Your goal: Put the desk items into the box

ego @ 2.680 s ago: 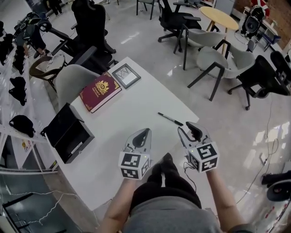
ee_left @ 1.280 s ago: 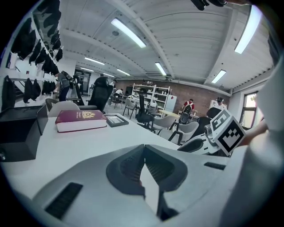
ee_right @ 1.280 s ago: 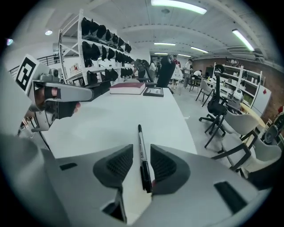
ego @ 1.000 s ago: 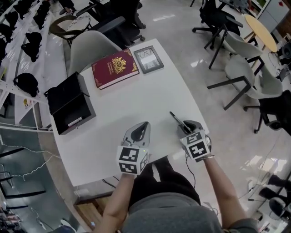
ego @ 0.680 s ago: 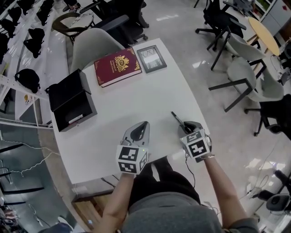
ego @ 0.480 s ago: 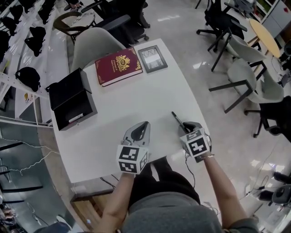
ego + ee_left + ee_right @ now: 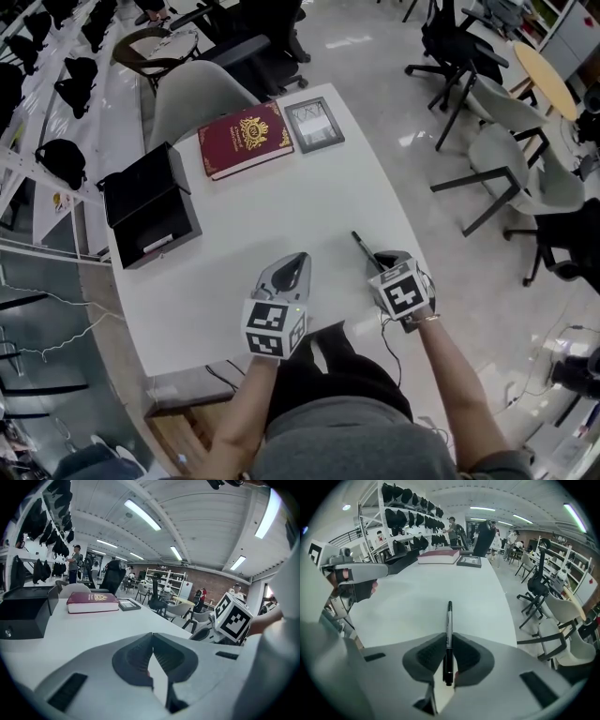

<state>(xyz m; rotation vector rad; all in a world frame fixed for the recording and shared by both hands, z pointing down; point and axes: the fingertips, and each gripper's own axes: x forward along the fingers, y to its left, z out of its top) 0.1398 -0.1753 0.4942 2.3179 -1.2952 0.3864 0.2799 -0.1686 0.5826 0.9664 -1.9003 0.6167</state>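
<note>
As the right tongs (image 7: 449, 637) close on the slim black-and-silver pen (image 7: 449, 620) between them on the white table (image 7: 408, 606), pads meeting its barrel, the light, stiff, slick item seems best pinched mid-length; left tongs (image 7: 152, 635) sit shut, empty.

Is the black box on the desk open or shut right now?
Open. In the head view the black box has its lid swung back, and its dark inside shows, with a small white item in it.
</note>
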